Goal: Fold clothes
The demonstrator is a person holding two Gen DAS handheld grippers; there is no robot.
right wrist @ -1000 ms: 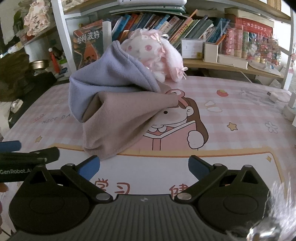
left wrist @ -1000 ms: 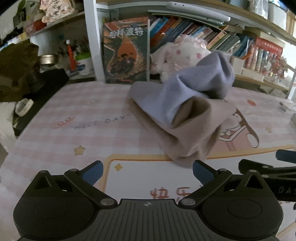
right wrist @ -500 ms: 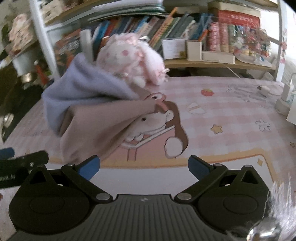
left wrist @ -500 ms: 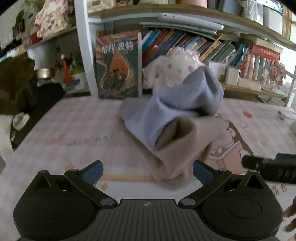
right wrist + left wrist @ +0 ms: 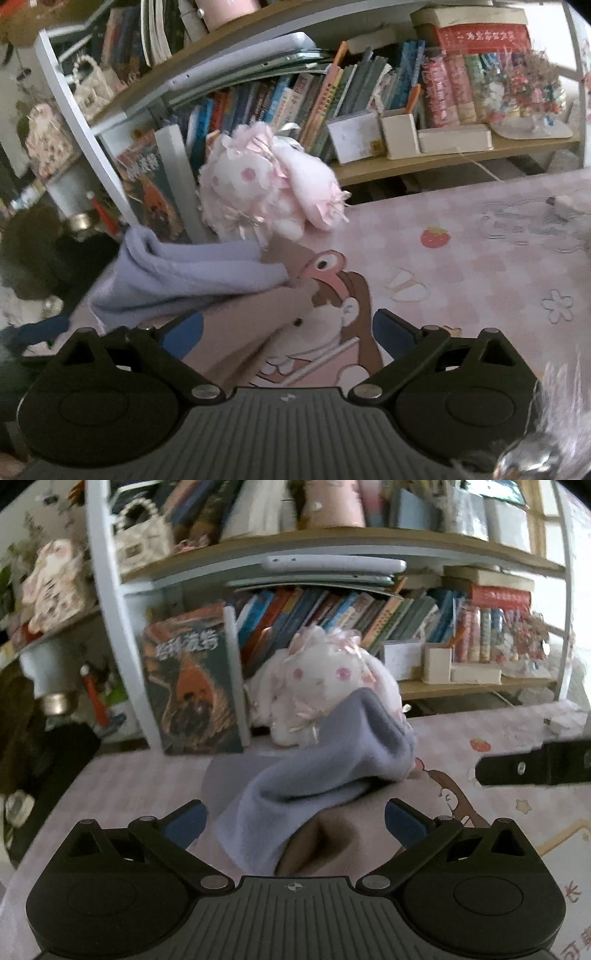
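Between the spread fingers of our left claw [image 5: 295,821] now sits the cloth [image 5: 317,775], where a second ago it lay well ahead. Our right claw [image 5: 288,332], also released, has closed in beside it; we judge both ready to grasp.

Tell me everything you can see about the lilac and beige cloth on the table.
The cloth is soft and fleecy-looking, lilac on one face and beige on the other. It lies in a loose, crumpled heap, not flat, on the pink checked table cover, with a lilac fold standing up at the back. The heap partly hides the pink plush toy behind it. Both grippers are open around its near edge; whether they touch it is unclear.
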